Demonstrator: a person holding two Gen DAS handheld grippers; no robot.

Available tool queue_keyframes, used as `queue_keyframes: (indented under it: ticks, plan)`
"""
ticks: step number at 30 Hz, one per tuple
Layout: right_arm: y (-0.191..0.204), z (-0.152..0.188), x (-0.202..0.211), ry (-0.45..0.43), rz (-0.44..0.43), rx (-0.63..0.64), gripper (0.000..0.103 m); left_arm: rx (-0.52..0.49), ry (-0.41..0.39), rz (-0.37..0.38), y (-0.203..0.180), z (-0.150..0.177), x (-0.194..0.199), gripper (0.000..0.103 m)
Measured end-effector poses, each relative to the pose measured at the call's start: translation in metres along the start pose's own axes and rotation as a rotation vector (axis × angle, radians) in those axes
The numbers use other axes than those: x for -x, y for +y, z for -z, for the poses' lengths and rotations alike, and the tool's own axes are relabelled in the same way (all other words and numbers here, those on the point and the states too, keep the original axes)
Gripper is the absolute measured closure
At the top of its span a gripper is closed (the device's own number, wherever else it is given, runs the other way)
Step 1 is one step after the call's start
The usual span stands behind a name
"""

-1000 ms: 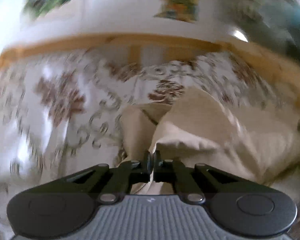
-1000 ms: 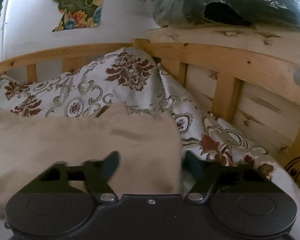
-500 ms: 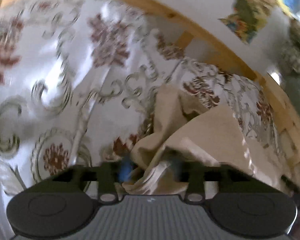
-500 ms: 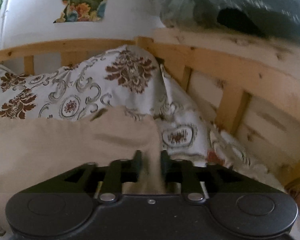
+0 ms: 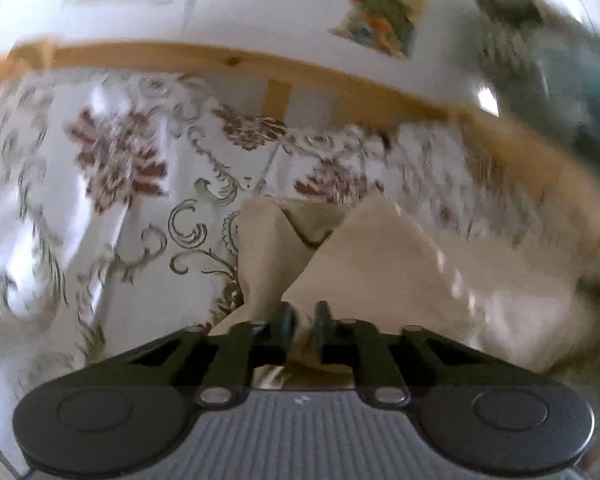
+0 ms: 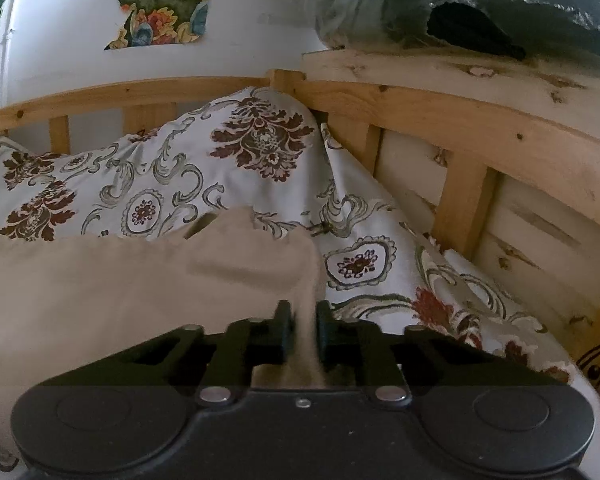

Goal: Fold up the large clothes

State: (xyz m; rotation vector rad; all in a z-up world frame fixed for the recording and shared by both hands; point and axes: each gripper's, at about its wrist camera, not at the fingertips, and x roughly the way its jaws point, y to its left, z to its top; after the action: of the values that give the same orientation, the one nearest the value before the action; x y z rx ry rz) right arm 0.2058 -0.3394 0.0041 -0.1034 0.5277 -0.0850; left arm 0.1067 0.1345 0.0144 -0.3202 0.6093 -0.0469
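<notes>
Beige garment (image 6: 140, 280) spread on the floral bedspread (image 6: 180, 168), just short of the wooden bed rail (image 6: 440, 120). Left tool (image 5: 303, 316) and right tool (image 6: 303, 320) each pinching a garment edge (likely opposite corners, for lifting into a fold).

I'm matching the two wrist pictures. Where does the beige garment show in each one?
Left wrist: the beige garment fills the centre and lower right, bunched between the left gripper.
Right wrist: beige garment fills the lower left, its edge pinched in the right gripper.
Shared landmark: the wooden bed rail.
</notes>
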Motion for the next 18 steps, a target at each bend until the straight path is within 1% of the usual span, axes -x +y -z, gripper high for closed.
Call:
queue_keyframes:
  ticks: [1,2,4,6,8,9,10,11,12,13,14,15,16,18]
  plan:
    - [0.0,-0.004,0.004,-0.018,-0.002,0.007,0.098,0.064,-0.007,0.02,0.008,-0.003,0.003,0.1]
    - [0.0,-0.004,0.004,-0.018,-0.002,0.007,0.099,0.124,-0.026,0.036,0.016,-0.005,0.008,0.1]
    - [-0.001,-0.011,0.01,-0.051,0.002,0.0,0.099,0.2,-0.047,0.049,0.031,-0.008,0.016,0.1]
    - [0.001,-0.019,0.013,-0.073,-0.002,0.012,0.099,0.216,-0.036,0.048,0.038,-0.008,0.015,0.1]
    - [0.005,-0.023,0.01,-0.071,0.004,0.051,0.099,0.19,-0.017,0.041,0.039,-0.009,0.013,0.098]
    - [0.006,-0.022,0.007,-0.058,0.01,0.063,0.098,0.178,-0.007,0.051,0.038,-0.009,0.013,0.095]
    - [0.006,-0.019,0.002,-0.03,0.009,0.06,0.096,0.172,-0.005,0.055,0.037,-0.01,0.015,0.086]
    - [0.004,-0.016,-0.001,-0.001,0.007,0.042,0.09,0.172,-0.011,0.061,0.036,-0.01,0.016,0.078]
    - [-0.002,-0.008,-0.002,0.027,-0.003,-0.018,0.079,0.168,-0.017,0.073,0.035,-0.012,0.019,0.054]
    - [-0.002,-0.008,-0.002,0.027,-0.003,-0.018,0.076,0.158,-0.03,0.084,0.033,-0.012,0.023,0.031]
    - [-0.005,-0.005,0.001,0.026,-0.013,-0.039,0.071,0.138,-0.055,0.091,0.029,-0.013,0.028,0.025]
    - [-0.011,0.001,0.013,0.007,-0.042,-0.08,0.064,0.109,-0.081,0.091,0.025,-0.013,0.035,0.018]
    - [-0.011,0.001,0.013,0.007,-0.042,-0.08,0.06,0.064,-0.102,0.098,0.02,-0.013,0.04,0.015]
    - [-0.016,0.006,0.03,-0.014,-0.062,-0.125,0.047,-0.009,-0.121,0.118,0.011,-0.014,0.045,0.012]
